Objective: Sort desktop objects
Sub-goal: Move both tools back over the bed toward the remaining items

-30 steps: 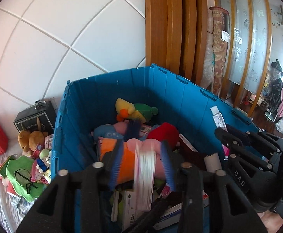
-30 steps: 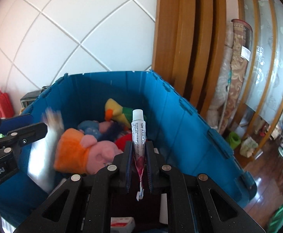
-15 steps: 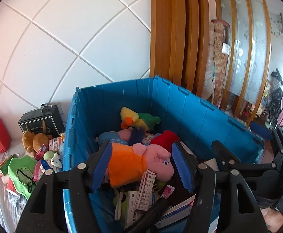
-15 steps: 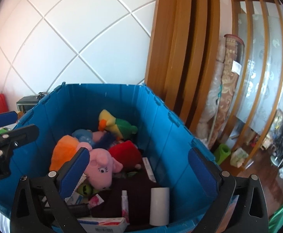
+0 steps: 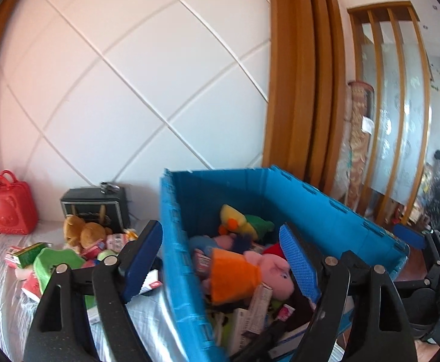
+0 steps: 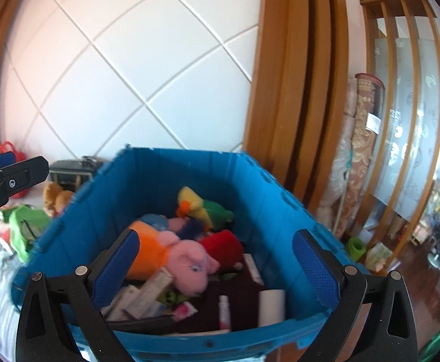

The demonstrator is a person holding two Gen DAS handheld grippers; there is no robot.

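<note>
The right claw [image 6: 216, 267] stood wide apart and empty, its blue pads [image 6: 314, 268] framing the blue plastic crate [image 6: 171, 163] ahead. Inside the crate, a pink pig plush in an orange dress [image 6: 186, 259] lay near the middle, with a red plush [image 6: 224, 246] just beside it at three o'clock and a yellow-and-green duck plush [image 6: 201, 206] at twelve. A white roll [image 6: 271, 307] and a small tube [image 6: 224, 309] lay on dark cloth near the front wall, at five o'clock from the pig; small cartons [image 6: 147, 295] were piled at seven. At nine o'clock of the view, the left claw's finger [image 6: 11, 175] reached in above a cluttered surface carrying a brown teddy bear [image 6: 55, 197].
</note>
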